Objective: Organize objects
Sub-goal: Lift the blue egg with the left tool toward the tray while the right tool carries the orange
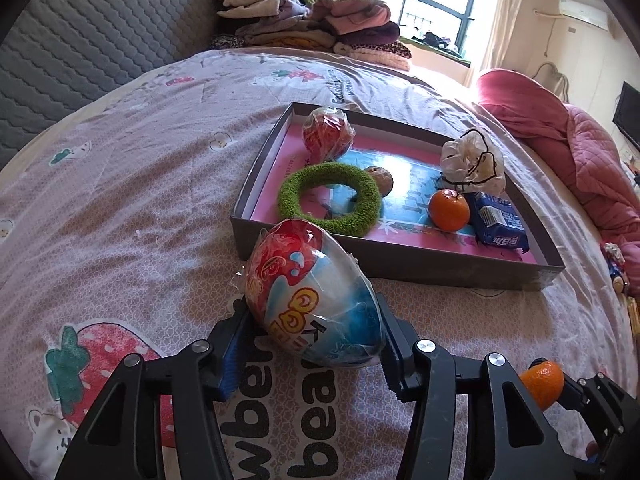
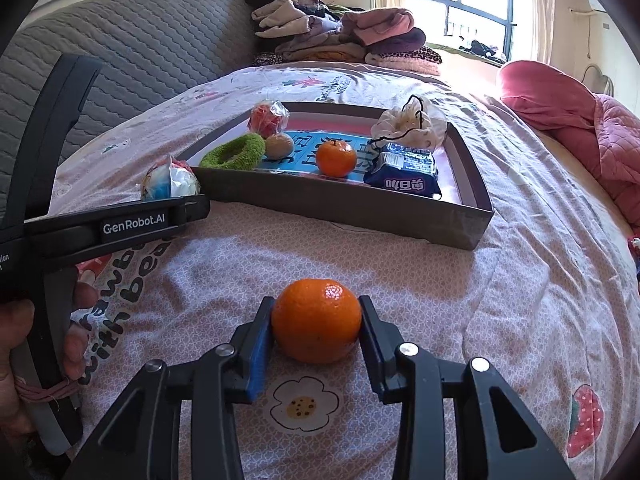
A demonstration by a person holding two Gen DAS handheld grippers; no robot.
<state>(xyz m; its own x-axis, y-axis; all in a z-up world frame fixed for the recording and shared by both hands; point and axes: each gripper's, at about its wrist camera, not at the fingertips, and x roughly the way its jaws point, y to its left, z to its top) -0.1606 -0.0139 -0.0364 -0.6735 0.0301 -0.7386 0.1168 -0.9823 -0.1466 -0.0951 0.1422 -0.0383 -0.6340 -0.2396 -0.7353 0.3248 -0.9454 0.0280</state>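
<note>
A plastic-wrapped egg-shaped toy point(image 1: 312, 296), red, white and blue, lies on the bed sheet just before the box's near left corner. My left gripper point(image 1: 310, 304) is shut on it, a pad against each side. In the right wrist view the same toy point(image 2: 172, 184) shows at the left gripper's tip point(image 2: 176, 216). My right gripper point(image 2: 316, 304) is shut on a mandarin point(image 2: 316, 320) that rests on the sheet. The shallow grey box point(image 1: 360, 264) holds a green fuzzy ring point(image 1: 330, 198), a wrapped red ball point(image 1: 328, 134), a brown ball point(image 1: 380, 180), a second mandarin point(image 1: 449, 209), a blue packet point(image 1: 500, 224) and a white bag point(image 1: 472, 160).
A pile of folded clothes point(image 1: 312, 20) lies at the bed's far end by the window. A pink quilt point(image 1: 560, 140) is bunched along the right side. The grey quilted headboard point(image 1: 80, 40) rises on the left. A hand point(image 2: 16, 360) holds the left gripper's handle.
</note>
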